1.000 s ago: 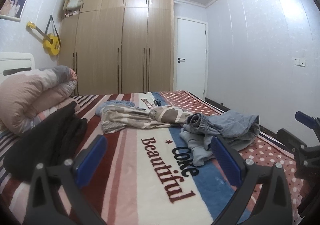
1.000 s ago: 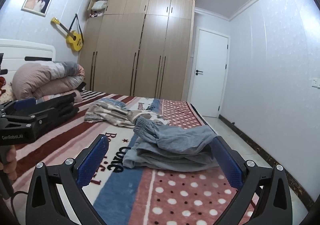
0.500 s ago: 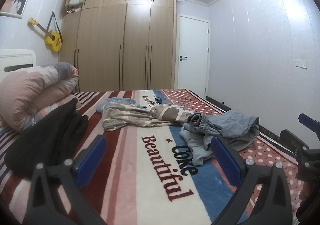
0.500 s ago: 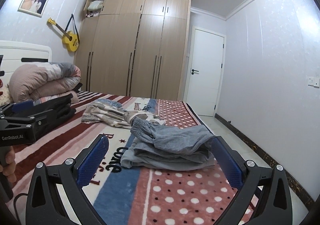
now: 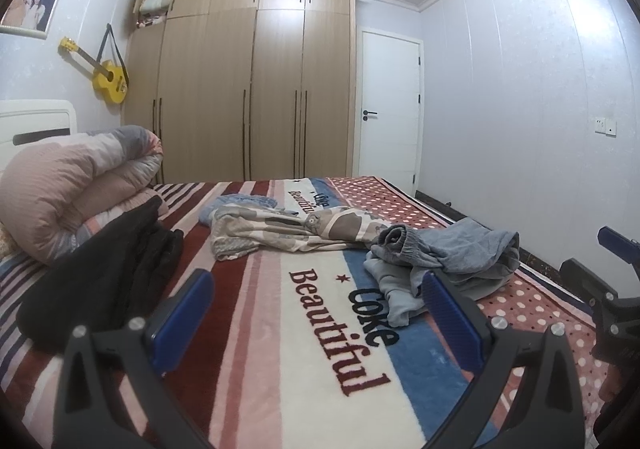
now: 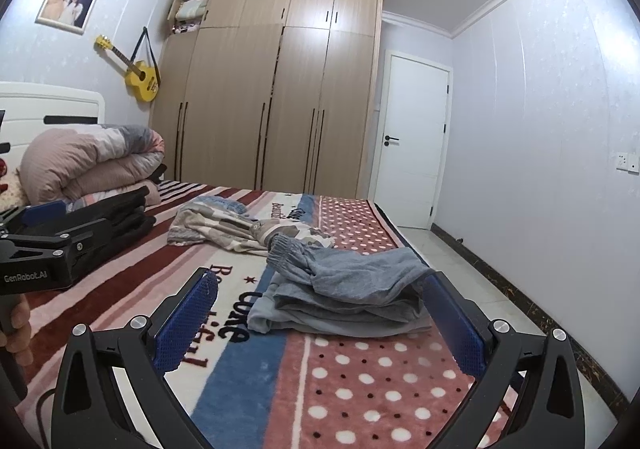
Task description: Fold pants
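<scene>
Both grippers hover above the bed, and neither one has any cloth in it. The left gripper fills the bottom of the left wrist view with its blue-padded jaws spread wide, only the striped blanket showing between them. The right gripper sits at the bottom of its own view, jaws equally wide apart and holding nothing.

The target, a crumpled pair of grey-blue pants, lies in a loose heap at the centre of the right wrist view, straddling the blue stripe and the polka-dot section of the blanket. Its ribbed cuff points toward the upper left of the heap. The right gripper's right pad sits just in front of the heap's right edge; whether it touches is hard to tell. In the left wrist view the same pants lie right of centre, beyond the left gripper's right finger.

Behind them, mid-frame, lies a patterned beige garment, also unfolded. A black garment lies at the left, below a rolled pink quilt. A wooden wardrobe fills the back wall, with a yellow guitar hanging at upper left. A hand shows at the left edge of the right wrist view, gripping the left gripper's handle.
</scene>
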